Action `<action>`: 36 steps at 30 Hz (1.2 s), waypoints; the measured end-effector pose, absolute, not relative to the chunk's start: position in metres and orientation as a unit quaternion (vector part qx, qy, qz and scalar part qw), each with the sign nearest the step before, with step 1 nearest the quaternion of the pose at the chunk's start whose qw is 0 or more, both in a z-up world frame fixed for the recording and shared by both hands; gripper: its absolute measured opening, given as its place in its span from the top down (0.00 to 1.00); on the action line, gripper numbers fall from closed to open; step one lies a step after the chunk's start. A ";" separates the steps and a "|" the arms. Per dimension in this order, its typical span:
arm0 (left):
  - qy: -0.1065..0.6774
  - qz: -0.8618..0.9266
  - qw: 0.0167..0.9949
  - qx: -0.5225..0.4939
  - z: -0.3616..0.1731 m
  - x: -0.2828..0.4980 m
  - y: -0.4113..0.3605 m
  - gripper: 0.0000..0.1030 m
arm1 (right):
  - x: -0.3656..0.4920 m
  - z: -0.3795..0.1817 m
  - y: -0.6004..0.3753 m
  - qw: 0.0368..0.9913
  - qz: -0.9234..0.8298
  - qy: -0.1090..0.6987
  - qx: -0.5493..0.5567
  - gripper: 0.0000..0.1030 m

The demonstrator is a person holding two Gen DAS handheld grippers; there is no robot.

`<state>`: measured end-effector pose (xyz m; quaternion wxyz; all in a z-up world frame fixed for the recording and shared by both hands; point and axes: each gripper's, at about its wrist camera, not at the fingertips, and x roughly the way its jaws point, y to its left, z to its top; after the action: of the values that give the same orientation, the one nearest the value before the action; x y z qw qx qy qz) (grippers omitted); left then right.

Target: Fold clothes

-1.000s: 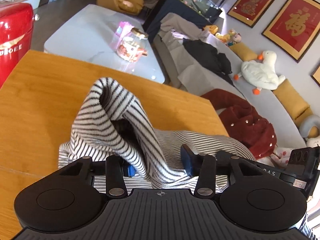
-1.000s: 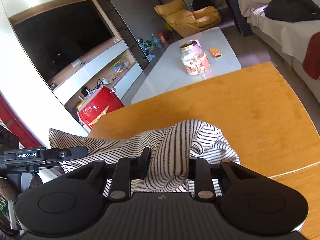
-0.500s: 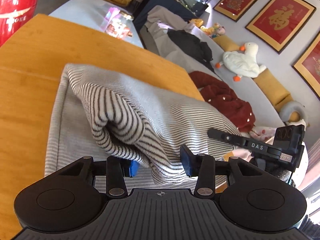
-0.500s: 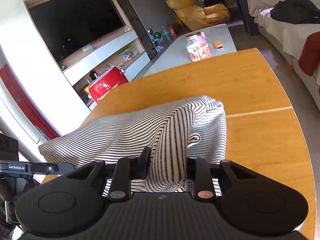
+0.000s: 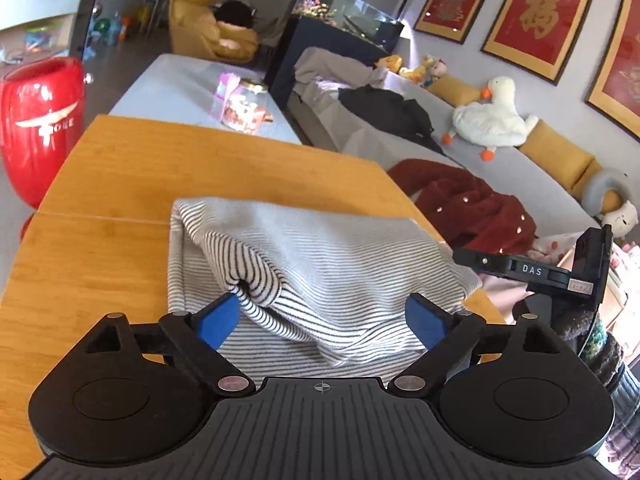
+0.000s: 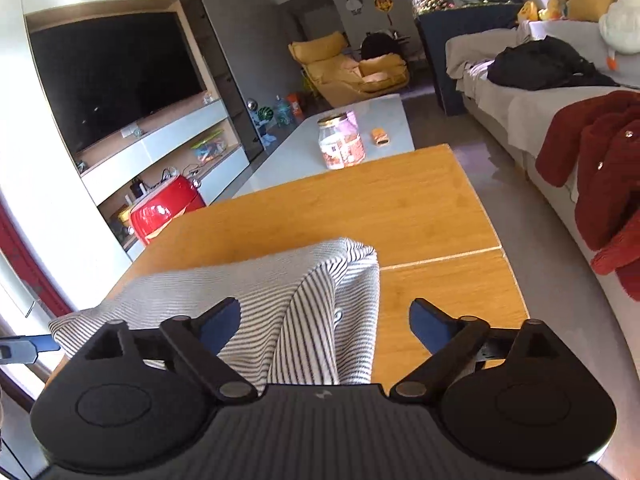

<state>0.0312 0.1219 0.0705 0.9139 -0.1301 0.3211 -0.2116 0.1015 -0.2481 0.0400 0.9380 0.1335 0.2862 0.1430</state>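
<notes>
- The striped garment [image 5: 320, 256] lies in a folded bundle on the wooden surface [image 5: 120, 184], near its front edge, with a rolled fold bulging toward the left wrist camera.
- The left claw [image 5: 324, 318] is released and its jaws are opening; the blue pads [image 5: 216, 320] stand wide on either side of the cloth fold without pressing it.
- The right claw [image 6: 324, 322] is likewise let go, jaws opening; a drooping fold of the same garment [image 6: 312, 312] sits between the spread pads, nearer the left one, with bare wood [image 6: 440, 280] on the right.
- In the left wrist view the right claw's body shows at the garment's right edge.
- Beyond the surface stand a jar [image 6: 340, 142] on a pale coffee table and a red coat [image 5: 472, 204] on the sofa.
</notes>
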 end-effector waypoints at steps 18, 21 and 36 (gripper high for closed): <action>0.333 -0.251 0.895 -0.156 0.064 0.063 0.088 0.01 | 0.137 0.003 -0.231 0.941 0.097 0.319 0.054 0.00; 0.386 -0.237 0.873 -0.181 0.031 0.085 0.083 0.01 | 0.135 0.002 -0.232 0.942 0.095 0.317 0.056 0.00; 0.374 -0.236 0.869 -0.220 0.008 0.173 0.105 0.00 | 0.125 0.005 -0.216 0.947 0.085 0.308 0.026 0.00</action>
<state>0.1726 0.1046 0.0085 0.8695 -0.2203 0.3737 -0.2362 0.1247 -0.2157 0.0045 0.9473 0.0260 0.3079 0.0849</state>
